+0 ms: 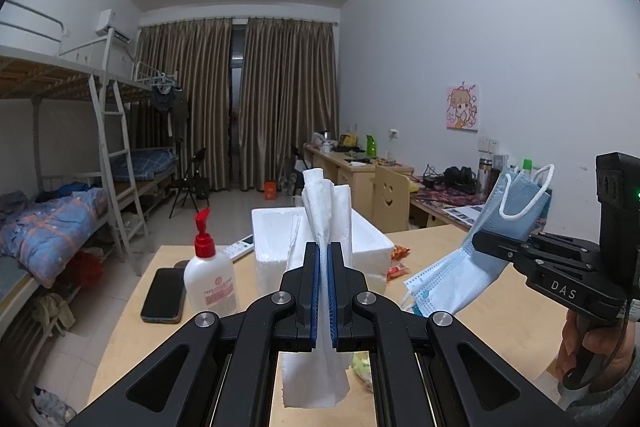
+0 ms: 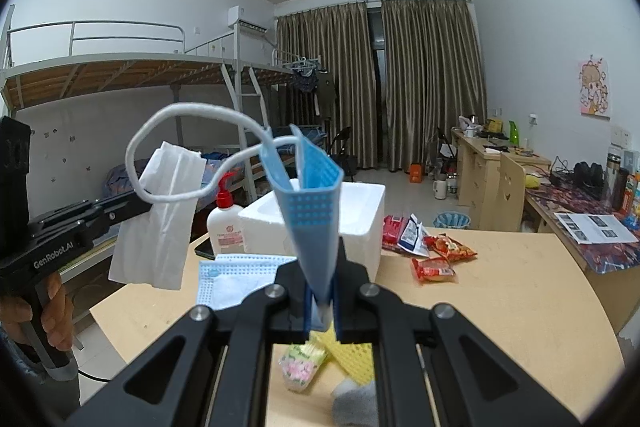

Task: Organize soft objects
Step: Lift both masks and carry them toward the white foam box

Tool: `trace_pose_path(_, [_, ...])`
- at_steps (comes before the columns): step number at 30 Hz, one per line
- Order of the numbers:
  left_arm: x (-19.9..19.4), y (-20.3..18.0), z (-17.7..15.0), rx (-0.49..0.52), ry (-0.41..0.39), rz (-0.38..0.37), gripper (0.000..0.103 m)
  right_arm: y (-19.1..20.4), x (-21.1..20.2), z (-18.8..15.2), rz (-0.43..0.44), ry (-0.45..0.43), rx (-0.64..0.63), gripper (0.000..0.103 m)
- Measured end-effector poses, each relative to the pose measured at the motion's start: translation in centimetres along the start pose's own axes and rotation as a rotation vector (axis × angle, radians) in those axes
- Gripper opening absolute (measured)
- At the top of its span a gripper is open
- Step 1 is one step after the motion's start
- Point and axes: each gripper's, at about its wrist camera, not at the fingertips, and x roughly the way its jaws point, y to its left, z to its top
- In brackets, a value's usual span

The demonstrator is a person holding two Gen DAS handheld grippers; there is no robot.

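Note:
My left gripper (image 1: 324, 267) is shut on a white paper tissue (image 1: 320, 203) and holds it upright above the wooden table (image 1: 168, 307); the tissue also shows in the right wrist view (image 2: 160, 211). My right gripper (image 2: 322, 291) is shut on a folded blue face mask (image 2: 312, 203) with a white ear loop, held in the air; it also shows in the left wrist view (image 1: 492, 227). Another mask (image 2: 232, 279) lies flat on the table. A white foam box (image 1: 352, 231) stands open just beyond both grippers.
A lotion pump bottle (image 1: 210, 279) and a black phone (image 1: 164, 295) lie left of the box. Red snack packets (image 2: 432, 259) lie right of it. A yellow mesh cloth (image 2: 352, 359), a patterned pouch (image 2: 300, 367) and a grey soft item (image 2: 356, 403) lie under the right gripper.

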Motion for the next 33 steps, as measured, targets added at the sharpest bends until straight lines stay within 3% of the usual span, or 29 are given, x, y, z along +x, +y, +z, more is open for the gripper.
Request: trace_pose_path(33, [14.0, 2.7, 6.2, -0.02, 0.09, -0.087, 0.004, -2.7, 7.4, 5.0, -0.013, 0.029, 0.007, 0.011])
